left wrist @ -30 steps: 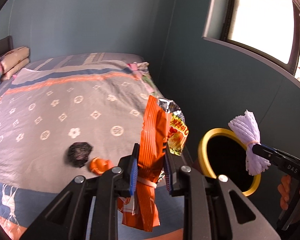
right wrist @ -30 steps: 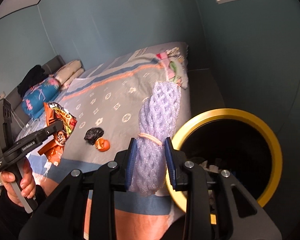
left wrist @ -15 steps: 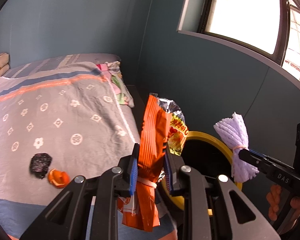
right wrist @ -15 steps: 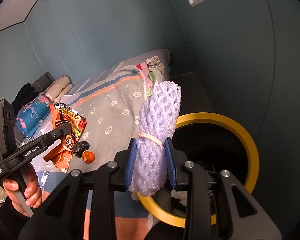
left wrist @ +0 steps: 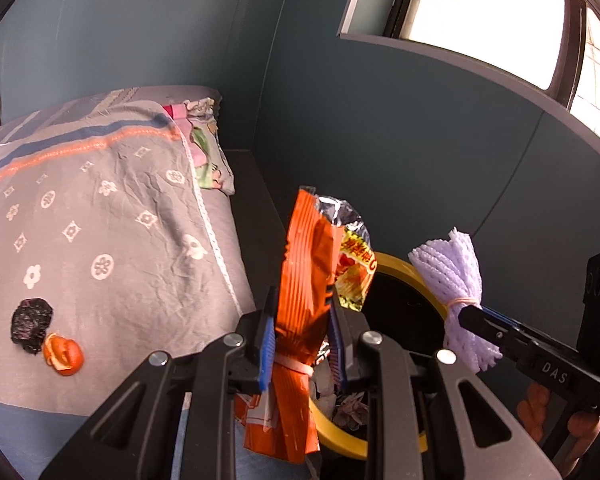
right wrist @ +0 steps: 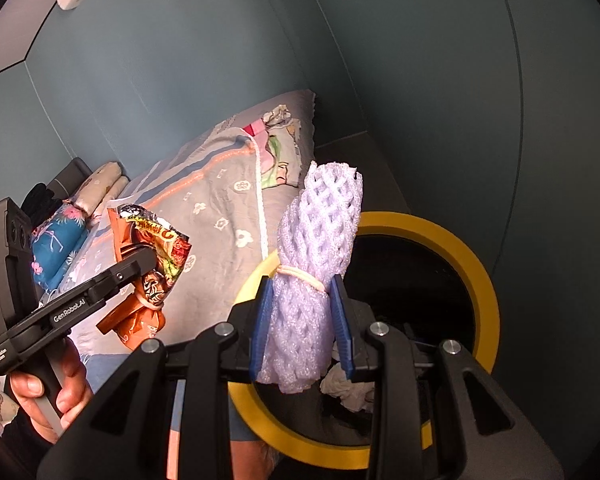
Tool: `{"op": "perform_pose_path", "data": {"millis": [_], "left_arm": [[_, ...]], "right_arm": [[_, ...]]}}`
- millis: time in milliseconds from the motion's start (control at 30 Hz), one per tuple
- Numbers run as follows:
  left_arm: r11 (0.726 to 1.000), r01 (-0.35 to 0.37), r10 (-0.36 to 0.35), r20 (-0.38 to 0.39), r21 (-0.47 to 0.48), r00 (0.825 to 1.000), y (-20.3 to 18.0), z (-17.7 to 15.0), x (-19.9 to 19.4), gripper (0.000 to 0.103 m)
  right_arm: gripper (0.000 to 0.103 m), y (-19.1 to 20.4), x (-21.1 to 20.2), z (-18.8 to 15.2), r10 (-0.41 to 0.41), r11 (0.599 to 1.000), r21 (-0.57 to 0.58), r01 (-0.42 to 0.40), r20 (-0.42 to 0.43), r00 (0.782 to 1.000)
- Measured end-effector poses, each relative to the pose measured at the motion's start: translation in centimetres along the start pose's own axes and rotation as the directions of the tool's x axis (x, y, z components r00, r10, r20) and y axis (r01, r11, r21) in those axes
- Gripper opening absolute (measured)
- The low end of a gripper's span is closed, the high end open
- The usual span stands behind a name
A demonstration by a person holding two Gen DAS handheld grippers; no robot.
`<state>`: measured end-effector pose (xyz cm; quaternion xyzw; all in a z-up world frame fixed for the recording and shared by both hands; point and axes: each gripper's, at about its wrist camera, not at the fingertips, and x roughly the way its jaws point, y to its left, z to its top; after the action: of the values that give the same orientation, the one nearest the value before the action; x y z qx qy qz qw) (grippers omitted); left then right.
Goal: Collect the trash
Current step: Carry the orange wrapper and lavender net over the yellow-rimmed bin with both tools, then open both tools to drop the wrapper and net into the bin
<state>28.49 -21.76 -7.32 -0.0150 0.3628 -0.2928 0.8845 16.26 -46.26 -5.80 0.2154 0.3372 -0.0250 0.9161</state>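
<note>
Pinching an orange snack bag (left wrist: pixel 300 300), left gripper (left wrist: pixel 302 334) fingers, right gripper (right wrist: pixel 302 320) fingers pinching purple foam netting (right wrist: pixel 320 248), yellow-rimmed bin (right wrist: pixel 476 268) below

A glossy, crinkled foil snack wrapper (left wrist: pixel 304 280) is seen, and soft white foam netting (right wrist: pixel 320 240). The bin rim (right wrist: pixel 460 248) looks smooth, matt yellow plastic; the bedspread (left wrist: pixel 112 216) is creased cloth.

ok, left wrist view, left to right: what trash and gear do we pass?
dark crumpled wrapper → orange peel → orange snack bag in the left gripper → purple foam net → right gripper
</note>
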Motion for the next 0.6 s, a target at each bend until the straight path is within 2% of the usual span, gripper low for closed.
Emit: {"op": "perform_pose_path", "data": {"millis": [333, 600], "left_arm": [[0.999, 0.052, -0.053, -0.066, -0.008, 0.996, -1.2, -0.1, 4.3, 0.021], [0.996, 0.087, -0.087, -0.089, -0.005, 0.992, -2.6, -0.3, 5.8, 0.024]], "right_arm": [[0.029, -2.0, 1.9, -0.2, -0.024, 0.999, 0.032, 0.025, -0.037, 0.999], [0.033, -2.8, 2.0, -0.4, -0.031, 0.998, 0.051, 0.033, -0.041, 0.999]]}}
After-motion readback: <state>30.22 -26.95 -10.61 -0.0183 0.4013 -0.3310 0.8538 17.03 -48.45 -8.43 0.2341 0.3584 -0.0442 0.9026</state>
